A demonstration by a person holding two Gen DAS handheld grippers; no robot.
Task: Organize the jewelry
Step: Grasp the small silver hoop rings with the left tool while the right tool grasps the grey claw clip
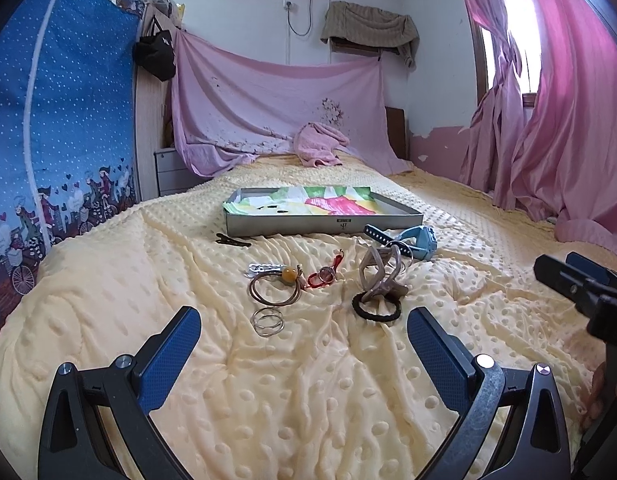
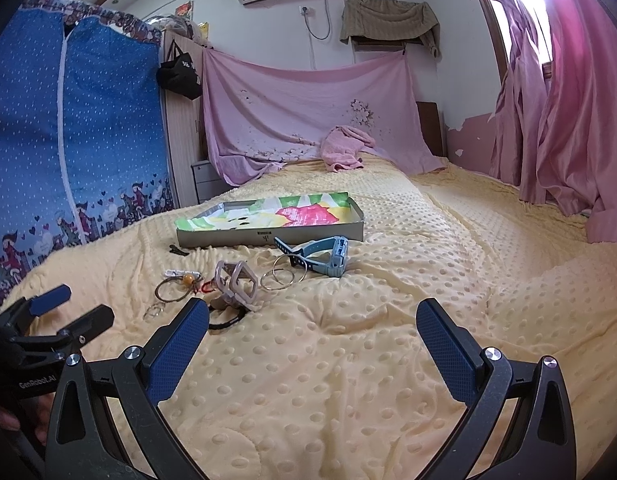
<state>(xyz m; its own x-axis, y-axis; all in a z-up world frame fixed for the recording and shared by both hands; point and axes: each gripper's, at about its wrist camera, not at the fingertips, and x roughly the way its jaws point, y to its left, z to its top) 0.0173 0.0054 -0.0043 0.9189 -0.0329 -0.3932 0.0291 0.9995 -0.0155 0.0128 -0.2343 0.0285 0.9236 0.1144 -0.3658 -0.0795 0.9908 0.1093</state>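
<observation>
Left wrist view: our left gripper [image 1: 304, 330] is spread wide and empty, as is the right gripper [image 2: 312, 322]. Thin metal rings [image 1: 267, 322] lie just ahead between the fingers, tray [image 1: 324, 226] beyond. Light, stiff, slippery; we'd pinch across the rim.

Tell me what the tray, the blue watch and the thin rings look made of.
Tray: likely tin, dull grey walls, colourful lining inside. Blue watch: matte plastic or rubber, holed strap. Thin rings: probably metal wire, silvery and shiny.
</observation>
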